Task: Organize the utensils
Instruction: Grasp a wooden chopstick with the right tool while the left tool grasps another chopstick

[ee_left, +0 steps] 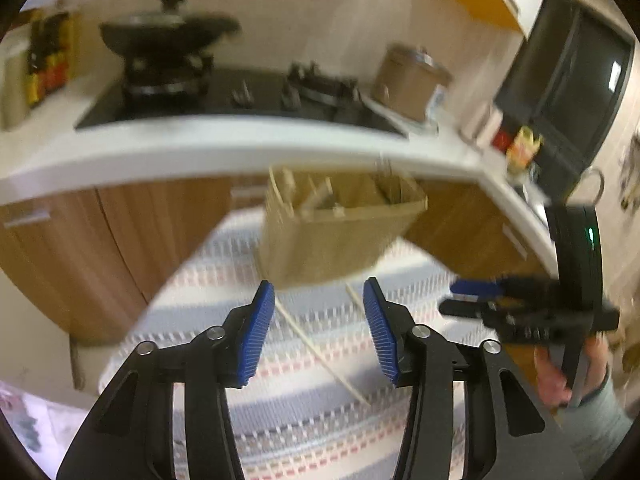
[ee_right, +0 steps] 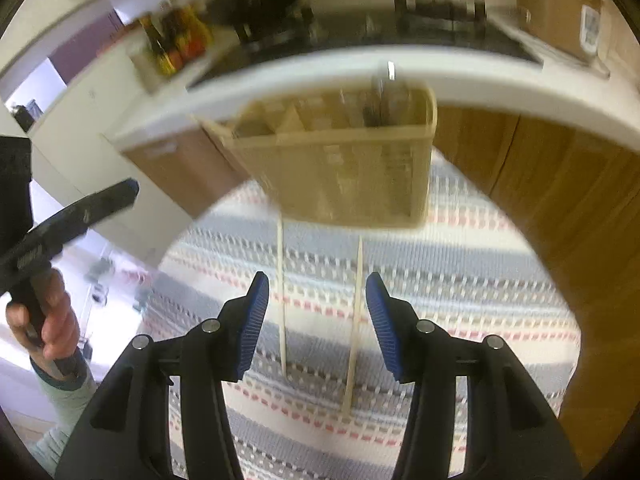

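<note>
Both grippers, left & right, hanging w/ jaws apart, holding nothing; two chopsticks lying on striped cloth, utensil caddy at 12 o'clock.

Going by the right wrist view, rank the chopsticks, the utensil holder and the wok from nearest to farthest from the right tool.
1. Chopsticks: on the striped cloth, between the open fingers of the right tool.
2. Utensil holder: straight ahead, at the cloth's far end.
3. Wok: on the stove behind the counter, upper left.
</note>
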`<state>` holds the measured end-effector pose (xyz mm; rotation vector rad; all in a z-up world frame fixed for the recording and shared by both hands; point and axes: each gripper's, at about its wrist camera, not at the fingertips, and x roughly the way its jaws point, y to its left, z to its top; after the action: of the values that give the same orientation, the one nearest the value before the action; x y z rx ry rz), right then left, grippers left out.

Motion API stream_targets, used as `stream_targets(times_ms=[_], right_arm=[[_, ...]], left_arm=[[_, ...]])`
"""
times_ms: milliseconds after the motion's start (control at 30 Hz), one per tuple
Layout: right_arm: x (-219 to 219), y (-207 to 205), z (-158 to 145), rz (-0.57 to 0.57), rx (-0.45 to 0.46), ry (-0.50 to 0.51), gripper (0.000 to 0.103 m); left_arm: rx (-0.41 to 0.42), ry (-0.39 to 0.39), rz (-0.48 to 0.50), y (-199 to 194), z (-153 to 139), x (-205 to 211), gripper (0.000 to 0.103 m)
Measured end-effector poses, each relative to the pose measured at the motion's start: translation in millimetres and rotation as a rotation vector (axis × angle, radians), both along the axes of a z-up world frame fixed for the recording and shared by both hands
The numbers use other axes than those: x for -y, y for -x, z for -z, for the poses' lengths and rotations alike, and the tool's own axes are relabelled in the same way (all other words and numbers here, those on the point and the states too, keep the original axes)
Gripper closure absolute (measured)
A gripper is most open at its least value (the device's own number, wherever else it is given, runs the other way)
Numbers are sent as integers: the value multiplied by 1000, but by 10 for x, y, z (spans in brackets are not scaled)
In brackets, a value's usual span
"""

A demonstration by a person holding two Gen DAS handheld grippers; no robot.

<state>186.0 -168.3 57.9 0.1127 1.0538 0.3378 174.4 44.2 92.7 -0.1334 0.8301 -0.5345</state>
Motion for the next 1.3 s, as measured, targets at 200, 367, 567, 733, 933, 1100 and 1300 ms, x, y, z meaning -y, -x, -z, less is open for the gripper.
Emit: stream_targets(times_ms=[200, 367, 567, 733, 933, 1100, 1300], right_arm=[[-60, -197, 314, 15, -72, 19, 56], [-139, -393, 638, 29, -104, 84, 56], [-252, -402, 891, 0, -115, 100, 65], [-352, -394, 1009, 3, -92, 171, 70], [-468, -383, 1160, -6, -77, 245, 89], [-518, -376, 1191, -11, -62, 275, 98], [-448, -401, 1178, 9, -70, 252, 98]], left_arm=[[-158, -52, -20, -184, 590, 153, 52], [-239, -47, -110, -423, 1013, 216, 52], [-235, -100, -204, -618, 1325, 390, 54], [-243, -115, -227, -748, 1471, 546, 54], [-197, -223, -247, -773, 1520, 760, 59], [-159, -311, -246, -744, 1542, 870, 73], [-110, -399, -178, -611, 1556, 974, 99]])
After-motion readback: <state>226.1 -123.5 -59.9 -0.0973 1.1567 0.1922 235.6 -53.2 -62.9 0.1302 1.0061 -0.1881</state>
